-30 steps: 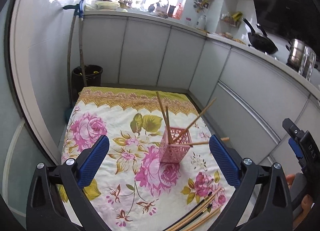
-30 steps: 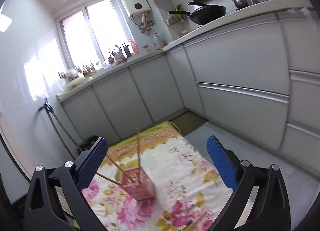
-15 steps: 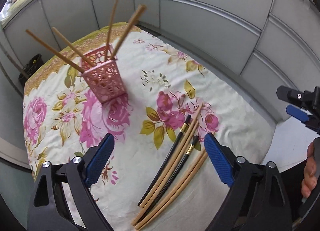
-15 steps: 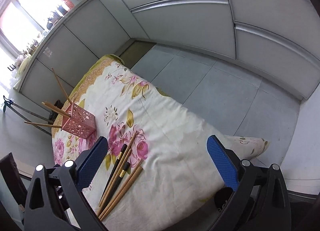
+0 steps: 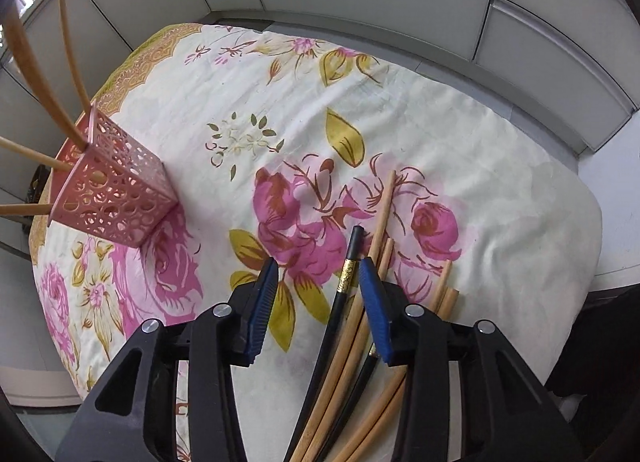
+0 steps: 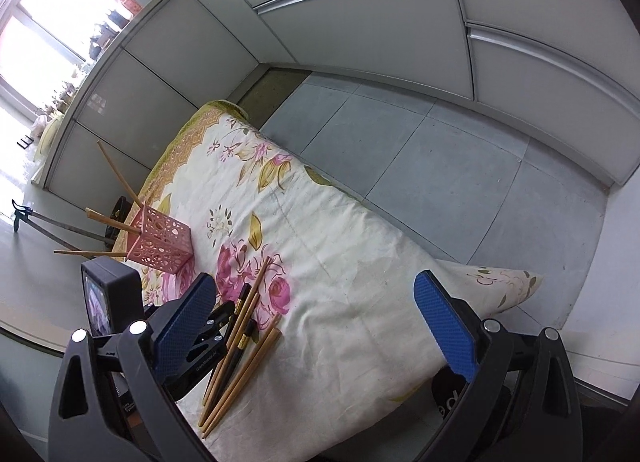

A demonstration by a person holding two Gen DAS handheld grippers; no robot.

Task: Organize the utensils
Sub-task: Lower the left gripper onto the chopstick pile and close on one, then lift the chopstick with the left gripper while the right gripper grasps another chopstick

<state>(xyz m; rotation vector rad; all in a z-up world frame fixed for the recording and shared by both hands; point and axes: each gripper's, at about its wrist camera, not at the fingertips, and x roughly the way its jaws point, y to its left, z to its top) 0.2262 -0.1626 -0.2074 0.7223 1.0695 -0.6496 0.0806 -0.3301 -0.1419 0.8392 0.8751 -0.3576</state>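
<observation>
A pink perforated holder (image 5: pixel 116 194) stands on the floral cloth (image 5: pixel 280 102) with several wooden chopsticks (image 5: pixel 24 58) leaning in it. More wooden and black chopsticks (image 5: pixel 360 302) lie in a loose bundle near the cloth's front edge. My left gripper (image 5: pixel 320 294) is low over this bundle, jaws partly closed around the black chopstick (image 5: pixel 348 262) but with a gap, nothing gripped. My right gripper (image 6: pixel 316 310) is wide open and empty, higher up. In the right wrist view the holder (image 6: pixel 160 242), the bundle (image 6: pixel 240 338) and the left gripper's body (image 6: pixel 200 346) show.
The cloth (image 6: pixel 340 262) covers a low surface with grey tiled floor (image 6: pixel 440 162) to its right. White cabinet fronts (image 6: pixel 360 22) run along the back and right. A dark bin (image 6: pixel 120 206) and a mop handle (image 6: pixel 52 222) stand behind the holder.
My left gripper has dropped down to the lying chopsticks and its jaws have narrowed around the black one. The right gripper has stayed open and moved a little closer.
</observation>
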